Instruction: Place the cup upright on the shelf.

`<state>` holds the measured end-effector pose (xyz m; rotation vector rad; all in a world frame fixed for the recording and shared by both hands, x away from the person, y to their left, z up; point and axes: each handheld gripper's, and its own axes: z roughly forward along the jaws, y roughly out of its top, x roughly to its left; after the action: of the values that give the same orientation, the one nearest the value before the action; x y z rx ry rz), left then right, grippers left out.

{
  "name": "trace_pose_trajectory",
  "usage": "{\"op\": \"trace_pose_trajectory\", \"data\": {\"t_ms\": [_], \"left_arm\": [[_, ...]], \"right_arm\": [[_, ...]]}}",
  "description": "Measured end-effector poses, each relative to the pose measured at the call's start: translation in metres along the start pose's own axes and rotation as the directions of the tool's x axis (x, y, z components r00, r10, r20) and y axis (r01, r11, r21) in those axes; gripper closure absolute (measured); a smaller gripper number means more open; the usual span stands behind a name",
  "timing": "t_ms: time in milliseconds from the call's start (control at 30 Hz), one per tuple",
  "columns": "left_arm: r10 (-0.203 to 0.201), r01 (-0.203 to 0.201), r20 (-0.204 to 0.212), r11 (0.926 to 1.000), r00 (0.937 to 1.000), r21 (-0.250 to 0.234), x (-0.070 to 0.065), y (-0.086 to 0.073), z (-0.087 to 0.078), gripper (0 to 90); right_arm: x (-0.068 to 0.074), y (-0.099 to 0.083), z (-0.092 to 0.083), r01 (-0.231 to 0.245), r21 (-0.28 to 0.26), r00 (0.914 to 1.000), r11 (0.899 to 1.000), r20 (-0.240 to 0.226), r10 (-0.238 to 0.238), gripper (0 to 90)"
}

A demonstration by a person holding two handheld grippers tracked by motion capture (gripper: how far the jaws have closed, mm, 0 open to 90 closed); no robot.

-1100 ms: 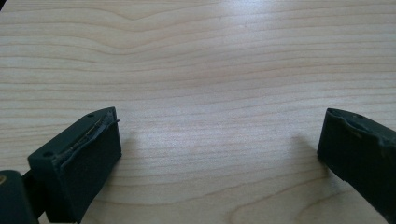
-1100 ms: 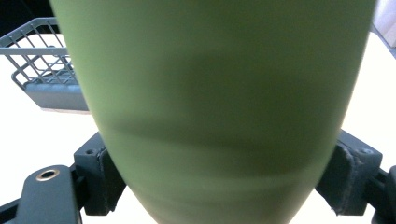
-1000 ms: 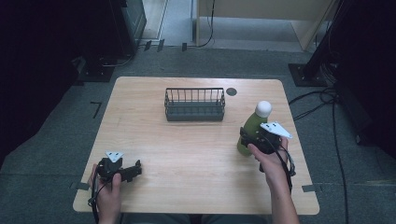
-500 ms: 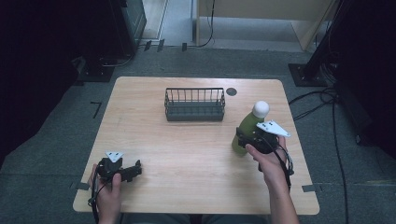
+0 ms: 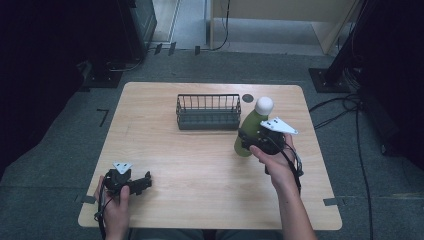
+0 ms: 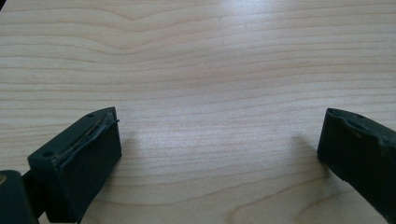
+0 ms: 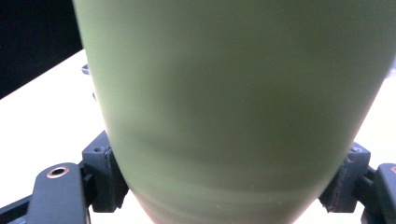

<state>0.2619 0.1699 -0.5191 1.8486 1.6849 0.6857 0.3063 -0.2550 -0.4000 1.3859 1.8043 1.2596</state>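
- The right tool (image 5: 248,141) is clamped on a green bottle (image 5: 248,131) with a white round cap (image 5: 264,105); in the right gripper view the bottle's body (image 7: 233,107) sits between the two jaws, pressed on both sides.
- The bottle stands right of the table's (image 5: 200,170) centre, just beside the right end of the black wire basket (image 5: 208,112), its cap leaning toward the far edge.
- Against the earlier pictures, the bottle and the right tool have shifted left, away from the table's right edge and closer to the basket.
- The basket lies near the far edge, about mid-table, where it was before; a small dark round spot (image 5: 247,98) lies just past its right end.
- The left tool (image 5: 145,181) rests by the near left corner, held by the left hand (image 5: 117,205), unmoved since earlier; in the left gripper view its jaws stand wide apart over bare wood (image 6: 210,70).
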Motion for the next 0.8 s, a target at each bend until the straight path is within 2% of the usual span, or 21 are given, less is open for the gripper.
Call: {"op": "trace_pose_trajectory", "data": {"t_ms": [167, 267, 433, 800], "left_arm": [[0.000, 0.000, 0.000, 1.0000, 1.0000, 0.000, 0.000, 0.000, 0.000, 0.0], [0.000, 0.000, 0.000, 1.0000, 1.0000, 0.000, 0.000, 0.000, 0.000, 0.0], [0.000, 0.000, 0.000, 1.0000, 1.0000, 0.001, 0.000, 0.000, 0.000, 0.0], [0.000, 0.000, 0.000, 1.0000, 1.0000, 0.001, 0.000, 0.000, 0.000, 0.0]], "right_arm": [[0.014, 0.015, 0.009, 0.023, -0.011, 0.9994, 1.000, -0.026, -0.024, 20.4], [0.020, 0.022, 0.014, 0.022, -0.014, 0.9989, 1.000, -0.041, -0.022, 20.4], [0.025, 0.034, 0.022, 0.028, -0.017, 0.9987, 0.999, -0.042, -0.029, 20.4], [0.036, 0.072, 0.037, 0.037, -0.037, 0.9973, 0.999, -0.062, -0.040, 20.4]]}}
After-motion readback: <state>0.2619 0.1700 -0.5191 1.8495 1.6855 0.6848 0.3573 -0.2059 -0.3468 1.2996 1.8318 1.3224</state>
